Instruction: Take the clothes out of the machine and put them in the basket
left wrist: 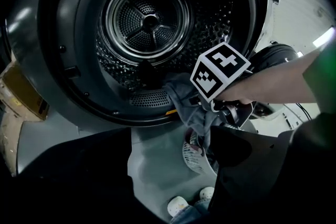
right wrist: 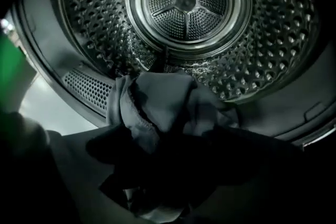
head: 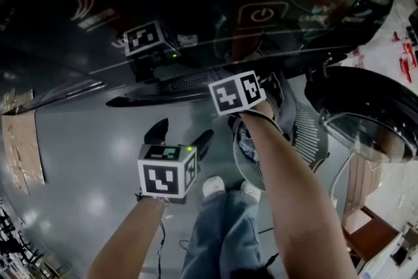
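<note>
The machine's drum (left wrist: 149, 23) stands open, its steel wall bare as far as I can see. My right gripper (right wrist: 157, 144) is shut on a bunched grey garment (right wrist: 157, 99) just outside the drum mouth. From the left gripper view the same garment (left wrist: 191, 110) hangs below the right gripper's marker cube (left wrist: 218, 76), above the white slatted basket (left wrist: 191, 157). In the head view the basket (head: 307, 134) sits on the floor under my right forearm, with patterned cloth inside. My left gripper (head: 179, 132) hovers to the left of the basket, open and holding nothing.
The machine's round door (head: 366, 108) hangs open at the right. The person's shoes and jeans (head: 222, 196) are just short of the basket. Flattened cardboard (head: 23, 140) lies on the grey floor at the left.
</note>
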{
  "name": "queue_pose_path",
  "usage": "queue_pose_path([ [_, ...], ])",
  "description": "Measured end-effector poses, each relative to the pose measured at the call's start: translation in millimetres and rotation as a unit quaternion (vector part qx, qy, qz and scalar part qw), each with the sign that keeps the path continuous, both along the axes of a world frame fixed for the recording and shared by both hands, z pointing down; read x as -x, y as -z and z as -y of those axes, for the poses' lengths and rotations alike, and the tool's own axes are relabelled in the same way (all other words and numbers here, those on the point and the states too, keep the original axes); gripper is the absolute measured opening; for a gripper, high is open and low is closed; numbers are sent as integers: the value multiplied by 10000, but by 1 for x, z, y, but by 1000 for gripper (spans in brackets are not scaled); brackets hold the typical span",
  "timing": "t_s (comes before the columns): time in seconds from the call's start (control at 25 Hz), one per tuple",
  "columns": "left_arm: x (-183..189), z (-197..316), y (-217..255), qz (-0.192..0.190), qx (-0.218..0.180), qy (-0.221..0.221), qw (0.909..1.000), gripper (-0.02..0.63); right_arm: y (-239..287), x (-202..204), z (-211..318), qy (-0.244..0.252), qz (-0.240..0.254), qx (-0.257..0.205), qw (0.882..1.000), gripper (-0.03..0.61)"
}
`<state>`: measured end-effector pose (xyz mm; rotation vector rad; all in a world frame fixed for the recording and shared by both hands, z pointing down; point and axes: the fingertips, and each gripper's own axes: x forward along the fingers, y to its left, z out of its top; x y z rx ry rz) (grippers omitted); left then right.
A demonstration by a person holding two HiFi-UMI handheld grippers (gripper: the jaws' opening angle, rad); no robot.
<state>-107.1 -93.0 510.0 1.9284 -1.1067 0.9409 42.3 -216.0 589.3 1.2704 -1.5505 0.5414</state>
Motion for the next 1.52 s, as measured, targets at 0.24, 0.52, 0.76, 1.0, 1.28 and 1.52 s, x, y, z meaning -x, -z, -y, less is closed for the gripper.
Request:
queue_pose_path([
  [0.24, 10, 2, 6, -168, -55, 280, 9995, 439, 8, -2, -6, -80, 112, 384, 9992, 109],
  [0.52, -6, -7, 15, -443, 2, 313, 9985, 399, 44, -11, -21, -87, 816, 104, 9966, 86],
  [0.76, -11, -9, 17, -427, -27, 574, 9974, 393, 59, -29, -60, -104, 937, 411, 9947, 81],
  [1.0, -31, -21, 25, -480, -45, 674, 9966, 391, 78, -47, -104, -154, 1313, 459, 9902, 77],
  [1.28, -54, -39, 34, -410, -53, 522, 9978, 390, 90, -74, -164, -466, 1594, 682, 9838, 66],
  [1.52, -72, -54, 42, -361, -27, 415, 9985, 390, 99, -101, -206, -623, 1609, 765, 9820, 60],
])
